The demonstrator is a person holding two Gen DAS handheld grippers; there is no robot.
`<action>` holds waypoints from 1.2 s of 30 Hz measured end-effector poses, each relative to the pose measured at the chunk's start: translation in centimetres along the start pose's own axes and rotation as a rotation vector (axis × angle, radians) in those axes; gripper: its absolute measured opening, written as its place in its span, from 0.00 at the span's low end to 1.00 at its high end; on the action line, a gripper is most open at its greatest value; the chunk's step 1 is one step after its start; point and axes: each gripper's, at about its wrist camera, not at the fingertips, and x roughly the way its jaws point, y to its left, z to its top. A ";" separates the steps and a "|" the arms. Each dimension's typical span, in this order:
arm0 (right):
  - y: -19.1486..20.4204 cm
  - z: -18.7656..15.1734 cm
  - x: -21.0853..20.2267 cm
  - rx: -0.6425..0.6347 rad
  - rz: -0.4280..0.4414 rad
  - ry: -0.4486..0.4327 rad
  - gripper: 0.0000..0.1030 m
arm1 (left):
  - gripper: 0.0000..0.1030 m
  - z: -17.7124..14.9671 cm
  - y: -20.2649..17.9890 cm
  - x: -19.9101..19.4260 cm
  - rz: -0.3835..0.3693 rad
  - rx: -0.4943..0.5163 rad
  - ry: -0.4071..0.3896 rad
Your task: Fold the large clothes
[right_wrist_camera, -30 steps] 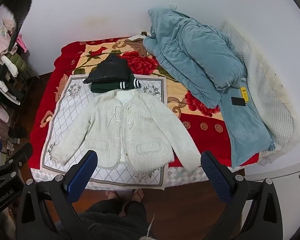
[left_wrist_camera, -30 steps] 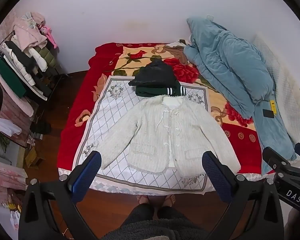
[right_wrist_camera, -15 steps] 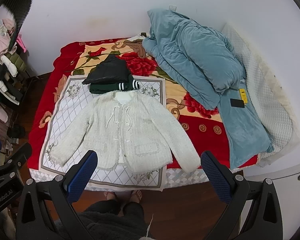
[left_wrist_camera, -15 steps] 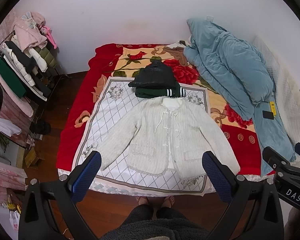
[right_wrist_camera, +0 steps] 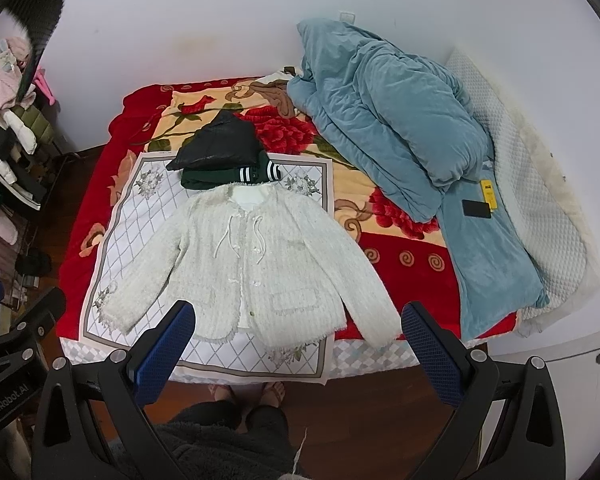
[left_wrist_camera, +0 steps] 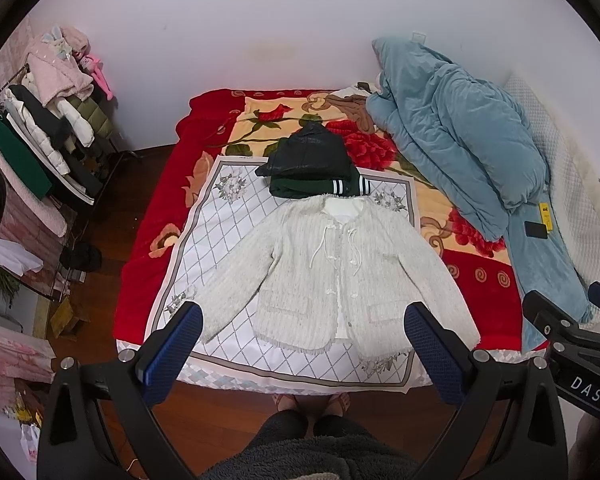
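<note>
A cream knitted jacket (left_wrist_camera: pixel 332 268) (right_wrist_camera: pixel 256 264) lies flat and face up on a white patterned cloth (left_wrist_camera: pixel 228 216) (right_wrist_camera: pixel 140 220) spread on the bed, both sleeves stretched outward. Behind its collar sits a pile of folded dark clothes (left_wrist_camera: pixel 312 164) (right_wrist_camera: pixel 224 152). My left gripper (left_wrist_camera: pixel 302 328) is open, held high above the bed's near edge with nothing between its fingers. My right gripper (right_wrist_camera: pixel 298 326) is open too, equally high and apart from the jacket. The right gripper's body (left_wrist_camera: pixel 572 352) shows at the edge of the left wrist view.
A red floral blanket (left_wrist_camera: pixel 160 216) (right_wrist_camera: pixel 412 256) covers the bed. A blue duvet (left_wrist_camera: pixel 460 132) (right_wrist_camera: pixel 392 120) is heaped at the right, with a phone (right_wrist_camera: pixel 476 209) on it. A loaded clothes rack (left_wrist_camera: pixel 40 140) stands at the left. A person's feet (left_wrist_camera: pixel 312 402) are at the bed's foot.
Both views have shifted only slightly; the jacket sits a little lower and nearer in the frames. Both grippers remain open and nothing on the bed has moved.
</note>
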 end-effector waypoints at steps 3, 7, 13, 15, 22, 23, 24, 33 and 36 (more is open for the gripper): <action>0.1 0.1 -0.1 0.000 -0.001 -0.001 1.00 | 1.00 0.2 0.2 0.0 -0.001 -0.001 -0.002; 0.0 0.1 -0.1 -0.001 -0.001 -0.001 1.00 | 1.00 0.4 -0.8 -0.1 0.002 0.001 -0.002; 0.1 0.4 -0.2 -0.001 0.000 -0.003 1.00 | 1.00 1.2 -1.0 -0.1 0.004 0.001 -0.004; 0.1 0.6 -0.3 -0.001 0.001 -0.004 1.00 | 1.00 1.2 -1.0 -0.2 0.004 0.000 -0.004; 0.1 0.4 -0.3 -0.001 0.000 -0.004 1.00 | 1.00 1.4 -1.0 -0.3 0.002 -0.001 -0.004; 0.1 0.5 -0.3 0.000 0.001 -0.005 1.00 | 1.00 1.1 -1.0 -0.2 0.004 0.000 -0.005; 0.1 0.5 -0.3 0.000 0.001 -0.005 1.00 | 1.00 1.1 -1.0 -0.3 0.004 0.001 -0.005; 0.0 0.6 -0.4 -0.001 -0.001 -0.007 1.00 | 1.00 1.2 -1.1 -0.3 0.003 -0.001 -0.006; 0.0 0.6 -0.4 -0.001 0.000 -0.006 1.00 | 1.00 1.1 -1.0 -0.3 0.006 -0.001 -0.007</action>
